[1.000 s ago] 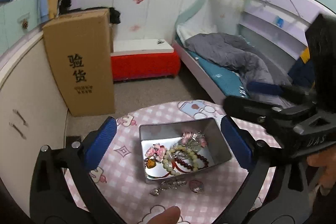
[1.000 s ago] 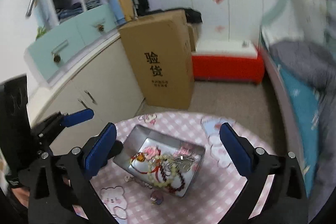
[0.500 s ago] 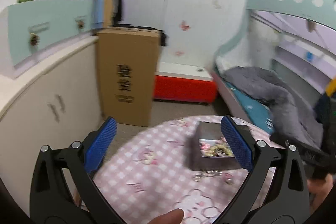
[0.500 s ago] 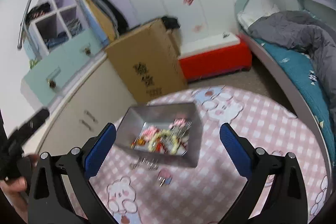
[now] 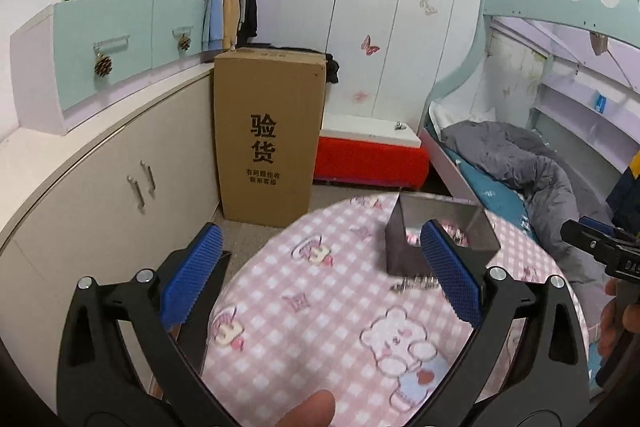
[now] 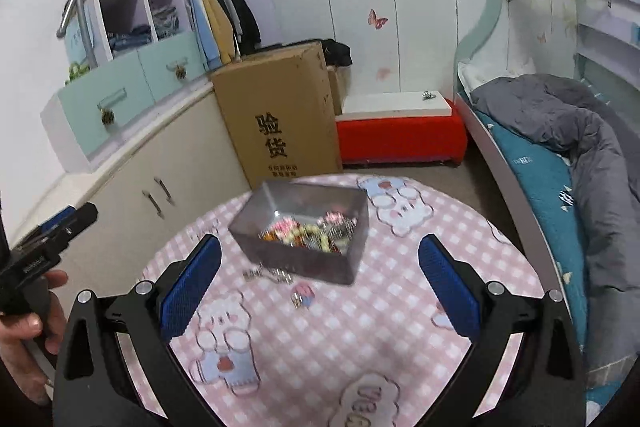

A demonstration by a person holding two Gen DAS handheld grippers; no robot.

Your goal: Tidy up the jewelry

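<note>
Jewelry (image 6: 308,233) fills a metal tin (image 6: 276,251) near the tablecloth's (image 6: 400,307) far edge; both grippers' (image 5: 320,267) (image 6: 320,275) jaws apart, empty.

A tin (image 6: 304,259) w/ jewelry (image 6: 310,233) inside sits on the far part of a round table (image 6: 360,347); a chain (image 6: 266,275) and charm (image 6: 303,295) lie on the cloth just near of it. Cardboard box (image 6: 280,115) stands on the floor beyond, cabinets (image 6: 132,195) at left, bed (image 6: 560,147) at right.

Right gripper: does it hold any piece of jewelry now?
No, the right gripper is open and empty above the table.
</note>
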